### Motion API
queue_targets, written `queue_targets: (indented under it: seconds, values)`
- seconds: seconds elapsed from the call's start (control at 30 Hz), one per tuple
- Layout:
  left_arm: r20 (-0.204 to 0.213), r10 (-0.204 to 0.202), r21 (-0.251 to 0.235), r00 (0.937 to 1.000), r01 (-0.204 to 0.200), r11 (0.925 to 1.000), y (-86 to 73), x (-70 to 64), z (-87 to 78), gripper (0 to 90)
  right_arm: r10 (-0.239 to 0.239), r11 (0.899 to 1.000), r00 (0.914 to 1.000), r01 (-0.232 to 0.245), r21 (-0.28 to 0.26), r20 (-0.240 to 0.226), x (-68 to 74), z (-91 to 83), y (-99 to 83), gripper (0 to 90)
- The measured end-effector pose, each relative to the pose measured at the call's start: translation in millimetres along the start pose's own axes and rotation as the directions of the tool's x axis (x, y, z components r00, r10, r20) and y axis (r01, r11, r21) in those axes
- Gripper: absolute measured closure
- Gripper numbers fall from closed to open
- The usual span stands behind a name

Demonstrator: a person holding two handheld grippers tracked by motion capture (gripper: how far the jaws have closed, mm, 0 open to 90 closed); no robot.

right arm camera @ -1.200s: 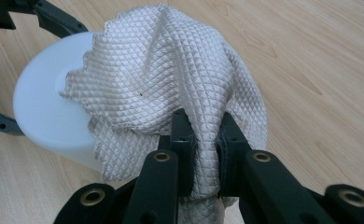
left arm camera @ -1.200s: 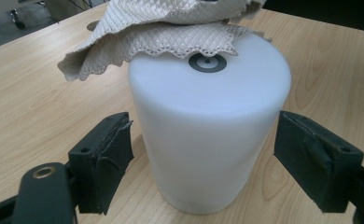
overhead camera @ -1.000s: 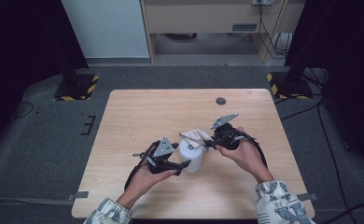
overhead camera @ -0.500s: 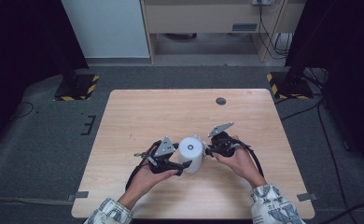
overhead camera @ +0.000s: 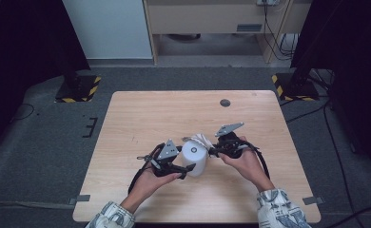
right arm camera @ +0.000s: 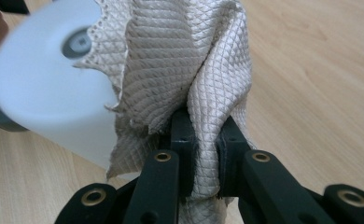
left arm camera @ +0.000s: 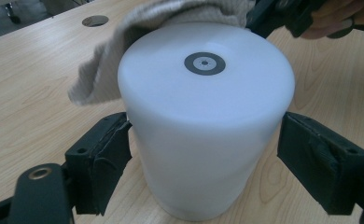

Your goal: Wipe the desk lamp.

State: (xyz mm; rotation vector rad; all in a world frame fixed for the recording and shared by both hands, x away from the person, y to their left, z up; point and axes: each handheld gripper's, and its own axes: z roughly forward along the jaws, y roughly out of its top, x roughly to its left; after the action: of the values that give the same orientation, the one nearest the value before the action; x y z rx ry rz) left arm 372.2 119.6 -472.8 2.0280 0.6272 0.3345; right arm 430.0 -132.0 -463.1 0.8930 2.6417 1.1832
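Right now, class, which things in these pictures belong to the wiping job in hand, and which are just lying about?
Part of the job:
- white cylinder, standing on the table between the left gripper's jaws
- quilted cloth, clamped in the right gripper and laid against the cylinder

Just lying about:
- round dark disc near the far edge of the wooden table

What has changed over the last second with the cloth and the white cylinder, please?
The right gripper, shut on the quilted cloth, dipped toward the person, then swung back, so the cloth again lies against the far side of the white cylinder. The left gripper kept its jaws around the cylinder, which stayed upright in place.
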Motion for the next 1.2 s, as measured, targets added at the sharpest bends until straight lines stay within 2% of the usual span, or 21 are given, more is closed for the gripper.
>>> queue_targets:
  seconds: [0.2,0.4,0.7,0.87,0.93,1.07,1.2]
  values:
    - [-0.001,0.002,0.0,1.0,-0.002,1.0,0.0,0.0,0.1,16.5,0.007,0.996,1.0,-0.007,0.09,0.002,-3.3,21.9,-12.0,81.0]
    - [-0.002,0.003,0.0,1.0,-0.003,1.0,0.0,-0.2,0.3,16.3,0.003,0.993,1.0,-0.003,0.119,-0.001,-6.1,31.3,-17.9,81.0]
    - [-0.001,-0.001,0.001,1.0,0.001,1.0,0.3,-0.1,1.4,15.5,0.019,0.994,0.9997,-0.017,0.108,-0.014,-6.5,29.3,-20.0,81.0]
    - [-0.001,0.004,0.002,1.0,-0.004,1.0,0.6,0.2,1.4,15.5,0.031,0.999,0.9994,-0.03,0.023,-0.018,-1.5,7.0,-9.7,81.0]
    - [0.0,0.003,0.002,1.0,-0.003,1.0,0.5,0.3,1.5,15.5,0.019,1.0,0.9997,-0.019,-0.016,-0.017,-0.5,-1.1,-4.6,81.0]
    - [0.001,0.002,0.01,1.0,-0.002,1.0,0.4,0.6,2.2,14.5,0.02,1.0,0.9997,-0.02,-0.018,-0.014,0.4,0.6,-4.6,81.0]
    - [0.0,0.003,0.011,1.0,-0.003,0.9999,0.4,0.6,2.4,13.6,0.016,0.999,0.9999,-0.016,0.044,-0.004,0.3,14.9,-12.0,81.0]
